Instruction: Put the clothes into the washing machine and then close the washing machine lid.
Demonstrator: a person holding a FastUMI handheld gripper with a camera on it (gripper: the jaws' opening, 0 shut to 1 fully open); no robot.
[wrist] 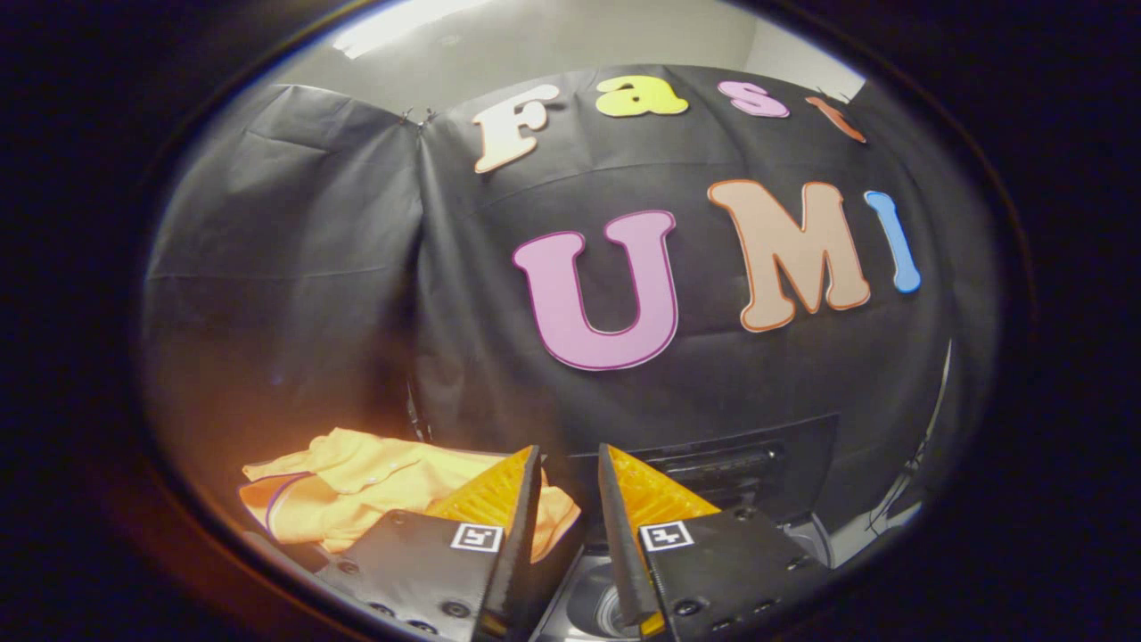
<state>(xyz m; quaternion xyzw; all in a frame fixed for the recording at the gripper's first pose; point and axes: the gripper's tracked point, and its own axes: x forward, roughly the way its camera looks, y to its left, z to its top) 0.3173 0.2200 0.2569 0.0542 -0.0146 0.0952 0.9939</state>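
Beside orange clothes [392, 486], parted tool [569, 459]

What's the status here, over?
Hand-held gripper open, empty. Orange cloth garment heaped beside its left finger, untouched. Grey washing machine ahead; lid position unclear.

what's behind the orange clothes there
Behind the orange clothes hangs the booth's black cloth wall. What the clothes rest on is covered. The open tongs hold nothing, with the clothes partly behind their left finger.
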